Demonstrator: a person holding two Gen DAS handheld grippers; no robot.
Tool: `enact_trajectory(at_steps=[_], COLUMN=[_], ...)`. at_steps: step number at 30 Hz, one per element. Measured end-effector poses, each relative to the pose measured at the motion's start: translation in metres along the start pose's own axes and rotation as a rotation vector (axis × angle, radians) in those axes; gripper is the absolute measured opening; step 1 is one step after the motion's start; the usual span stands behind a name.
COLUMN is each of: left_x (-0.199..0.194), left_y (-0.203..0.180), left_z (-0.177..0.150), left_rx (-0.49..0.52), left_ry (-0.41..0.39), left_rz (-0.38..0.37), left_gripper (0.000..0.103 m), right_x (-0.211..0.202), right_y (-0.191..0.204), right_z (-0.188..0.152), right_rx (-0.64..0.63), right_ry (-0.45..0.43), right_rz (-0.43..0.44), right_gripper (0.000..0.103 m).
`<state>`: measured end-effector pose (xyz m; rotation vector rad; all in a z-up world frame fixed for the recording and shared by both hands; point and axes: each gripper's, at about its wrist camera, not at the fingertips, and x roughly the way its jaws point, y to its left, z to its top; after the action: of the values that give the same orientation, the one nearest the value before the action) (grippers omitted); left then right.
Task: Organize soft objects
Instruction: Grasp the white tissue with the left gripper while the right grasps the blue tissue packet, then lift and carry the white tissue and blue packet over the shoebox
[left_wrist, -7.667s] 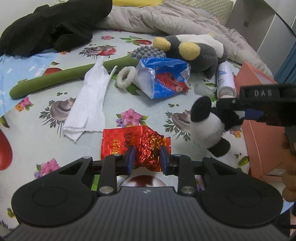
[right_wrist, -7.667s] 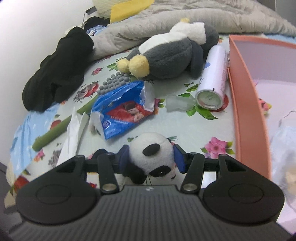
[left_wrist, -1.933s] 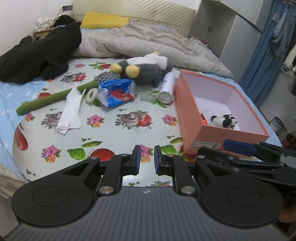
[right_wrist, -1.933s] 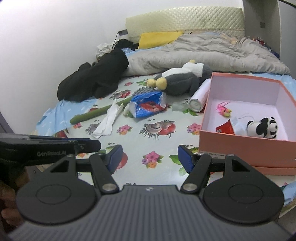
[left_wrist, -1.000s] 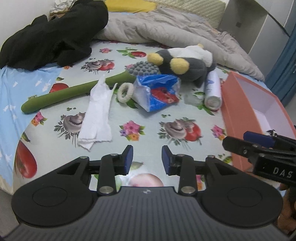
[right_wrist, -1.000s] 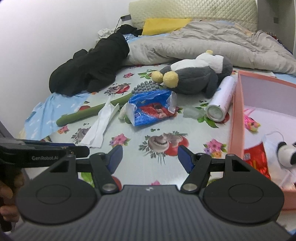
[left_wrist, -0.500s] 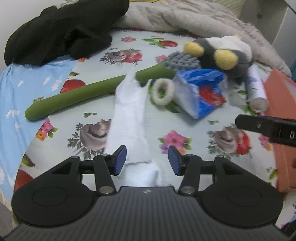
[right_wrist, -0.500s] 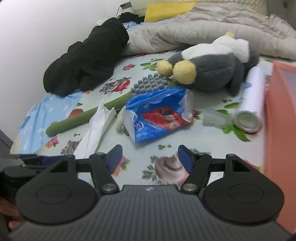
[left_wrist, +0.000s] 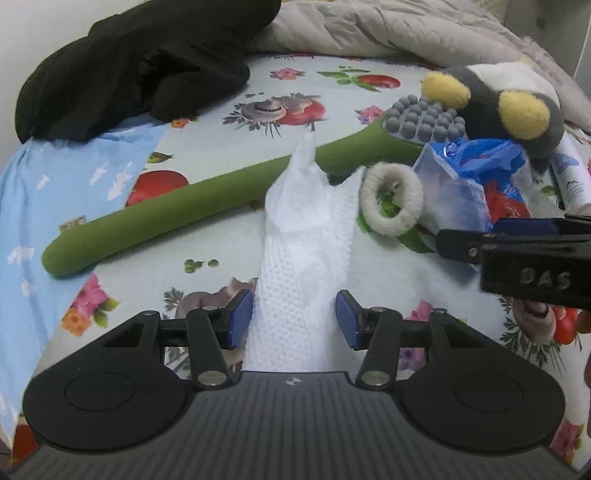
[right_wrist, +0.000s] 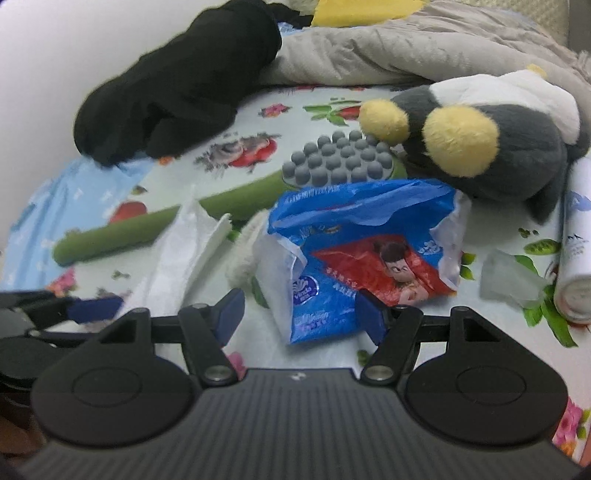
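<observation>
Torn blue packet (right_wrist: 354, 254), open-mouthed, red wrapper (right_wrist: 384, 269) inside

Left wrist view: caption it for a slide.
Open left gripper straddles a white cloth beside a green massager on the bed.

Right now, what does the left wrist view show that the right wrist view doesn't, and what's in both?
Only the left wrist view shows the white fuzzy ring as a whole loop and the white cloth running between the left gripper's jaws. Only the right wrist view shows the clear crumpled wrapper and the blue snack bag's printed front. Both show the green massager, black garment and penguin plush.
</observation>
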<state>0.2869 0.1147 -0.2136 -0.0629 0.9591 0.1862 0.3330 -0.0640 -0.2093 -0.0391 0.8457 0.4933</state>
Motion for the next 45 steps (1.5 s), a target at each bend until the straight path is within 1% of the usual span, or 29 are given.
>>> enact_trajectory(at_steps=[1, 3, 5, 6, 8, 9, 10, 11, 13, 14, 17, 25, 32, 45], left_x=[0.002, 0.003, 0.003, 0.004, 0.002, 0.001, 0.001, 0.000, -0.001, -0.003, -0.011, -0.047, -0.080, -0.142], left_y=[0.000, 0.000, -0.001, -0.001, -0.002, -0.003, -0.002, -0.002, 0.000, 0.000, 0.000, -0.007, -0.017, -0.027], left_z=[0.000, 0.000, 0.000, 0.000, 0.000, 0.000, 0.000, 0.000, 0.000, 0.000, -0.002, -0.015, -0.032, -0.064], left_rx=[-0.004, -0.001, -0.001, -0.001, -0.001, -0.006, -0.013, -0.019, -0.039, -0.051, -0.059, -0.087, -0.088, -0.077], left_ry=[-0.004, -0.011, -0.009, -0.006, -0.005, -0.003, 0.001, 0.005, 0.012, 0.013, 0.009, -0.017, -0.033, -0.078], left_rz=[-0.008, -0.011, -0.022, -0.026, -0.037, -0.045, -0.052, -0.058, -0.069, -0.076, -0.080, -0.111, -0.153, -0.212], left_gripper=[0.056, 0.056, 0.053, 0.050, 0.040, 0.031, 0.021, 0.017, 0.011, 0.010, 0.009, 0.009, 0.009, 0.009], right_x=[0.004, 0.009, 0.009, 0.009, 0.008, 0.007, 0.006, 0.004, 0.000, -0.002, -0.011, -0.047, -0.086, -0.156], right_y=[0.000, 0.001, 0.001, 0.001, -0.002, -0.003, -0.002, -0.001, 0.001, 0.002, 0.003, 0.009, 0.014, 0.021], right_z=[-0.001, -0.003, -0.004, -0.004, -0.004, -0.003, -0.003, -0.002, -0.001, -0.001, -0.003, -0.016, -0.039, -0.078], right_rx=[-0.007, -0.019, -0.034, -0.036, -0.027, -0.026, -0.029, -0.034, -0.038, -0.040, -0.046, -0.058, -0.061, -0.045], right_ry=[0.009, 0.018, 0.013, 0.011, 0.015, 0.019, 0.021, 0.022, 0.021, 0.021, 0.019, 0.004, -0.001, -0.051], right_rz=[-0.005, -0.012, -0.027, -0.026, -0.010, -0.007, -0.008, -0.012, -0.013, -0.013, -0.011, -0.031, -0.057, -0.134], right_gripper=[0.069, 0.063, 0.054, 0.051, 0.037, 0.034, 0.028, 0.022, 0.018, 0.017, 0.014, 0.013, 0.011, 0.010])
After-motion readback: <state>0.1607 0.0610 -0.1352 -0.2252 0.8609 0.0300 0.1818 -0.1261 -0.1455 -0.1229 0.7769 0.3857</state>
